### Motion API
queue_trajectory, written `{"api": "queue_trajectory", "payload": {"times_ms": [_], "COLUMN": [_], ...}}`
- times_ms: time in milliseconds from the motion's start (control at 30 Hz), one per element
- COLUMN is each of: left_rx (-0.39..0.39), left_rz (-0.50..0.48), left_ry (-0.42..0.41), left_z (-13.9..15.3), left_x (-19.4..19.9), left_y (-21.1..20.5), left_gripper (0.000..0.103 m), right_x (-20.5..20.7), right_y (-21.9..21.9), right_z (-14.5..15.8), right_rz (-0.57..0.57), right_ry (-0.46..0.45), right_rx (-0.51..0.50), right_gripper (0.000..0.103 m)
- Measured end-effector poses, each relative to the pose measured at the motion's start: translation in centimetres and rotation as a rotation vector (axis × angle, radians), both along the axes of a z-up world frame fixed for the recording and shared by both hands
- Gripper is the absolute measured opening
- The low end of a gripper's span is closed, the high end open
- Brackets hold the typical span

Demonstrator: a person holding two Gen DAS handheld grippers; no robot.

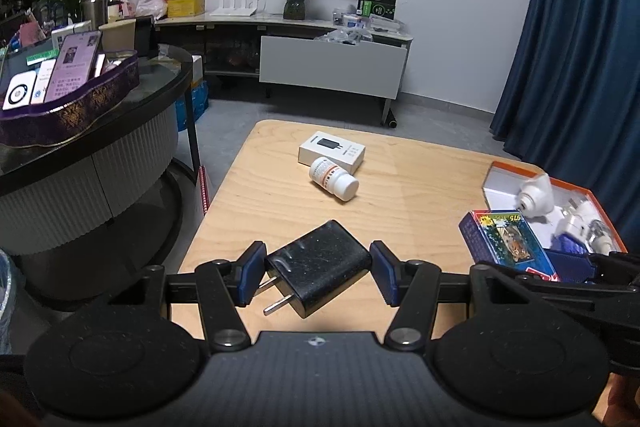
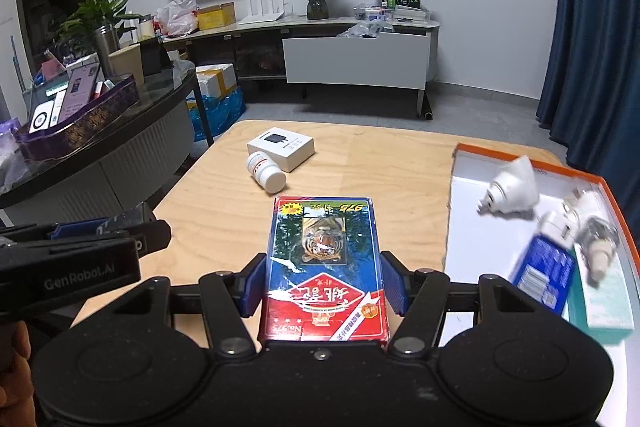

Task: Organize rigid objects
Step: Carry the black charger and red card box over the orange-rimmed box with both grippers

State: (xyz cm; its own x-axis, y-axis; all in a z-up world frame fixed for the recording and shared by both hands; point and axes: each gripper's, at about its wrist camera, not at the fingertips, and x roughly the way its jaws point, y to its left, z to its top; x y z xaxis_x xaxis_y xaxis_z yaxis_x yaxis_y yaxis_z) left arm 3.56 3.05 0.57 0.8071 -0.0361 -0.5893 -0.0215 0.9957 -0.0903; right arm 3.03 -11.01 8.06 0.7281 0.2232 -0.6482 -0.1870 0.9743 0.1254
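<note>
Black charger (image 1: 318,267) clamped in the left gripper (image 1: 318,273), low centre of frame.
Right gripper (image 2: 324,285) grips the card box (image 2: 324,267) above the wooden table (image 2: 224,203), left of the orange tray (image 2: 600,183).

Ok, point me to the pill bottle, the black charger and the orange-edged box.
pill bottle (image 1: 333,178): left wrist view, on its labelled side, lying on the table.
black charger (image 1: 320,262): left wrist view, on its top face, between the pads.
orange-edged box (image 2: 466,171): right wrist view, on its bare white floor near the far corner.
</note>
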Motion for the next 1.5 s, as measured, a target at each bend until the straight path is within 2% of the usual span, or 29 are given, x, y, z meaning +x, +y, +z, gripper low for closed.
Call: {"api": "queue_trajectory", "payload": {"times_ms": [733,1500], "left_rx": [-0.007,-0.014], "left_rz": [-0.064,-0.272], "left_ry": [-0.01,0.02], "left_z": [0.3,-0.8], "left_x": [-4.2,-4.2], "left_y": [-2.9,-10.2], "left_gripper": [0.057,0.057], "right_x": [-6.7,-9.0], "right_y": [-3.4,-10.4], "right_z": [0.3,-1.4], "right_rz": [-0.048,-0.215], "right_ry": [-0.021,0.008], "right_rx": [-0.011,-0.032], "right_gripper": [0.071,0.071]}}
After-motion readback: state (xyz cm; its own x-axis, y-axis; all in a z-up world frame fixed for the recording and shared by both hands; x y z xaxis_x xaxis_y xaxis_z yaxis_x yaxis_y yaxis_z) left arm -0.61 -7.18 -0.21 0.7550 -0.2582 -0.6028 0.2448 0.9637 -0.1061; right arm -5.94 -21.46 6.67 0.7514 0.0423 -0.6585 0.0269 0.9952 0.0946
